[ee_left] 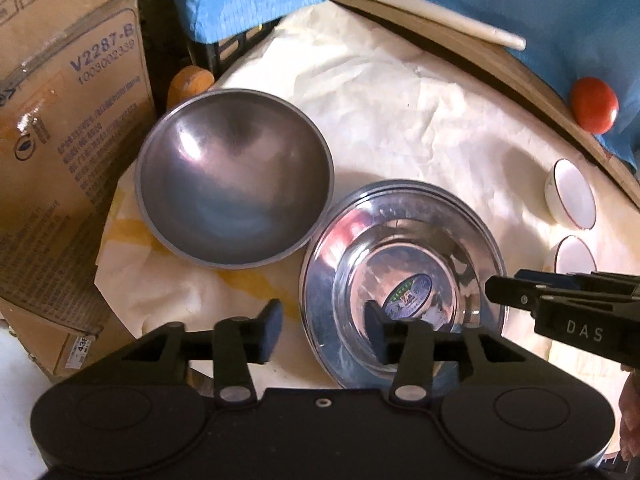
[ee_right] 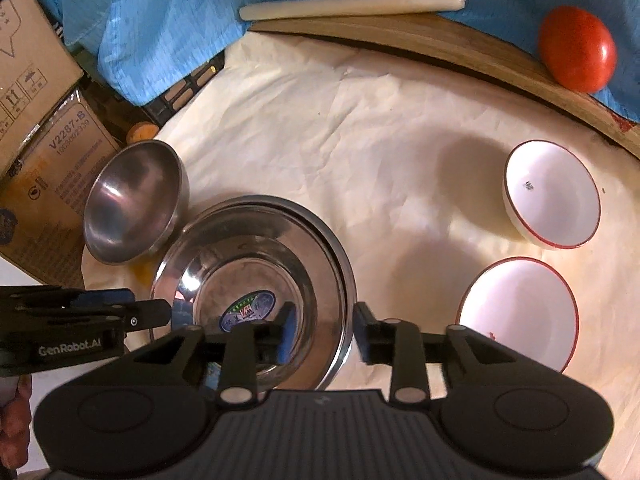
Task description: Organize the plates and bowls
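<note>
Stacked plates: shiny steel plates (ee_left: pixel 400 276) nested one in another, wide flat rims, an oval sticker in the well of the top one; they sit on the cream paper-covered surface (ee_left: pixel 400 120).
Steel bowl: dull grey, deep and empty (ee_left: pixel 236 180), upright just beside the stack on its left, rims almost touching.
White bowls: two with red rims (ee_right: pixel 554 196) (ee_right: pixel 524 312), empty, set apart from the stack on its right, one behind the other.
Left claw: (ee_left: pixel 326 330) half open, holding nothing; one finger stands outside the stack's left rim, the other over the well, so the rim lies between them with neither pad pressing it.
Right claw: (ee_right: pixel 324 332) partly open, holding nothing; its fingers straddle the stack's right rim the same way, clear of the metal.
Background: a red tomato (ee_right: pixel 578 50) and a pale rolling pin (ee_right: pixel 352 6) by a wooden board (ee_right: pixel 440 46), blue cloth (ee_right: pixel 160 20), cardboard boxes (ee_left: pixel 68 128) at left.
</note>
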`<state>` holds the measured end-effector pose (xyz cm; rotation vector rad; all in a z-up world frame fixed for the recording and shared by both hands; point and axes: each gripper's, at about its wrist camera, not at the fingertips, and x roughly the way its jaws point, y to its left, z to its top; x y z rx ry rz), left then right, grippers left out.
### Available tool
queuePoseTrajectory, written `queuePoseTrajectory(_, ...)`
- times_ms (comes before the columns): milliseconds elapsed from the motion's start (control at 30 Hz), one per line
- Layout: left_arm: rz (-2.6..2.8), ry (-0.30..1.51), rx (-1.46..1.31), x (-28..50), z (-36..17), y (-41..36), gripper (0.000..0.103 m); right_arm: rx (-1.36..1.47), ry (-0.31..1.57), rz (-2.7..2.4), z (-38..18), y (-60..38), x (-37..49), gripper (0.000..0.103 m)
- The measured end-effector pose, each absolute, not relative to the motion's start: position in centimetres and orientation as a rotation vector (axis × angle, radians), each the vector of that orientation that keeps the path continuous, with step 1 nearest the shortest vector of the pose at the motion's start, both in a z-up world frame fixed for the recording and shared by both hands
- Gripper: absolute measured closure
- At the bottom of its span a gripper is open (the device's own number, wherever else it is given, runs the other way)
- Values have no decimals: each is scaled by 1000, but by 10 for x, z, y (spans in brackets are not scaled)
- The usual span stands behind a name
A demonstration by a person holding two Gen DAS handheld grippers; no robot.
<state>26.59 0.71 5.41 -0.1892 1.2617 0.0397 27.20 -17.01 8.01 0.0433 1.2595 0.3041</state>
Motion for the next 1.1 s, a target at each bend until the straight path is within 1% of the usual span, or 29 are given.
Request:
queuePoseTrajectory(100, 51, 1242, -195, 265, 59, 9, 38, 44, 1240, 304, 84, -171, 271, 54)
queuePoseTrajectory(133, 55, 1236, -196, 265, 60, 10, 32, 46, 1235, 304, 86, -172, 271, 50)
queuePoseTrajectory(167, 60, 1230, -196, 265, 62, 10, 25, 48, 1230, 305, 87, -172, 271, 47)
queuePoseTrajectory(200, 65, 1223, -196, 265, 63, 11, 21, 51, 1225, 306, 88, -173, 272, 43)
queuePoseTrajectory(233, 72, 1215, -196, 265, 65, 11, 13, 51, 1222, 307, 90, -173, 272, 37)
queuePoseTrajectory(267, 80, 1208, -195, 265, 67, 12, 8, 52, 1218, 306, 90, -173, 273, 32)
queuePoseTrajectory(300, 92, 1200, -193, 265, 68, 13, 6, 52, 1213, 304, 91, -174, 274, 26)
queuePoseTrajectory(333, 103, 1190, -193, 265, 70, 14, 5, 50, 1208, 301, 92, -174, 274, 22)
queuePoseTrajectory(433, 129, 1178, -202, 267, 72, 18, 2, 46, 1198, 297, 94, -174, 277, 15)
queuePoseTrajectory(700, 194, 1154, -221, 260, 76, 33, 1, 52, 1172, 302, 98, -170, 285, 2)
queuePoseTrajectory(933, 347, 1103, -352, 242, 73, 66, 1, -73, 1090, 351, 100, -144, 294, 1)
queuePoseTrajectory(1100, 464, 1066, -437, 241, 68, 89, 1, -157, 1064, 436, 99, -115, 308, 1)
